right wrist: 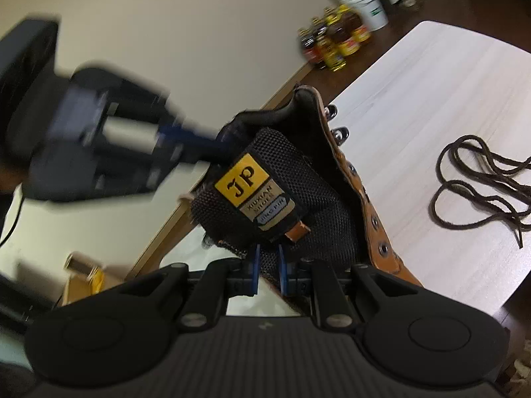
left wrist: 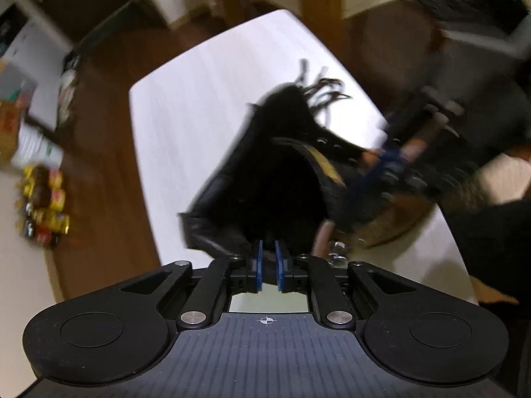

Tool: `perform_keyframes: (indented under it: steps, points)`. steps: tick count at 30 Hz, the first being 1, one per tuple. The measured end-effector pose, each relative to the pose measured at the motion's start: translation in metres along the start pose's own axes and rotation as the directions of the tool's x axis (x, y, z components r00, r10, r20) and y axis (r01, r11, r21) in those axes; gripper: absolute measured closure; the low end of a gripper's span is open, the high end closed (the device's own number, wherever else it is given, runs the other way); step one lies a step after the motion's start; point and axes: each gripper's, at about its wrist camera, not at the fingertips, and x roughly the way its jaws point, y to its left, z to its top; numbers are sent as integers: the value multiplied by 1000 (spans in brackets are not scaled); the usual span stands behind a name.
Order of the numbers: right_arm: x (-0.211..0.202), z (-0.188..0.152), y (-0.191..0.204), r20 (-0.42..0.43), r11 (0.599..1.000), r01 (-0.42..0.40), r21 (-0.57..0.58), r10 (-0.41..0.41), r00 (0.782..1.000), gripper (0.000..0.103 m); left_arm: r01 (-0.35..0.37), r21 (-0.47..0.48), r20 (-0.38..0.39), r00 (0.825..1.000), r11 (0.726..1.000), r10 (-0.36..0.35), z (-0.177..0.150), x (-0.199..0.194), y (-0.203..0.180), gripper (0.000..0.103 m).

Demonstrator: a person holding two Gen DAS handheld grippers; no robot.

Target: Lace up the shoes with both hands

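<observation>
We hold boot (right wrist: 332, 179) with both grippers — left (left wrist: 268, 258) and right (right wrist: 268, 262) nearly closed, grip unclear. Lace (right wrist: 481, 182) loose on table (right wrist: 431, 83) — limp, light; pinch near tip.

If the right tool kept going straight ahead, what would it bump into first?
The right tool would probably hit the boot's black mesh tongue, the part with the yellow label. It sits right in front of the blue fingers, maybe already touching; depth is hard to judge here.
</observation>
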Motion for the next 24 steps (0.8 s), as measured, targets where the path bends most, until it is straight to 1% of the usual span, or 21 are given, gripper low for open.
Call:
perform_keyframes:
  steps: [2, 4, 6, 7, 8, 9, 11, 12, 14, 16, 17, 18, 19, 20, 22, 23, 24]
  points:
    - [5, 1, -2, 6, 999, 24, 33, -24, 1000, 90, 12, 26, 15, 1000, 1000, -12, -2, -3, -4, 103]
    - [7, 1, -7, 1, 997, 33, 76, -33, 999, 88, 14, 52, 21, 1000, 999, -15, -5, -3, -6, 103]
    - [6, 3, -17, 22, 988, 20, 153, -24, 999, 88, 13, 71, 29, 999, 997, -15, -7, -5, -7, 103]
    - [5, 4, -22, 34, 981, 12, 192, -19, 999, 88, 0, 50, 42, 999, 999, -2, -6, -7, -5, 103]
    - [9, 7, -23, 22, 983, 20, 185, -24, 999, 88, -13, 29, 55, 998, 1000, 11, -5, -9, -3, 101]
    - [9, 6, -22, 20, 983, 22, 181, -26, 999, 88, -26, 6, 68, 997, 1000, 26, -5, -12, -1, 95]
    - [0, 4, -21, 18, 988, 50, 149, -53, 998, 87, -59, -56, 93, 994, 997, 64, -7, -20, 3, 94]
    - [-5, 2, -20, 18, 989, 65, 132, -67, 998, 87, -89, -104, 109, 989, 991, 100, -7, -24, 5, 94]
    - [-15, 0, -19, 17, 991, 94, 97, -96, 995, 87, -110, -157, 119, 984, 981, 130, -7, -28, 4, 94]
    - [-25, -3, -18, 18, 990, 123, 63, -124, 992, 86, -125, -230, 142, 977, 965, 160, -9, -35, 2, 94]
    - [-32, -4, -25, 14, 982, 187, 30, -188, 982, 85, -125, -254, 147, 975, 959, 166, -9, -37, 0, 94]
    - [-33, -3, -32, 5, 969, 246, 1, -246, 969, 82, -121, -295, 155, 973, 948, 173, -8, -40, -4, 93]
    - [-33, -1, -40, -4, 953, 301, -27, -302, 953, 81, -118, -318, 154, 973, 941, 174, -7, -41, -7, 93]
    - [-30, 3, -56, -20, 902, 415, -115, -420, 907, 81, -114, -332, 151, 973, 936, 172, -6, -42, -9, 92]
    - [-22, 9, -80, -32, 859, 479, -182, -492, 870, 81, -96, -370, 137, 978, 924, 156, -3, -42, -19, 93]
    - [-19, 11, -86, -35, 846, 492, -203, -509, 860, 82, -100, -378, 132, 978, 920, 160, -2, -42, -23, 96]
    - [-17, 13, -92, -38, 835, 504, -223, -524, 851, 82, -122, -392, 126, 975, 912, 184, 1, -41, -30, 96]
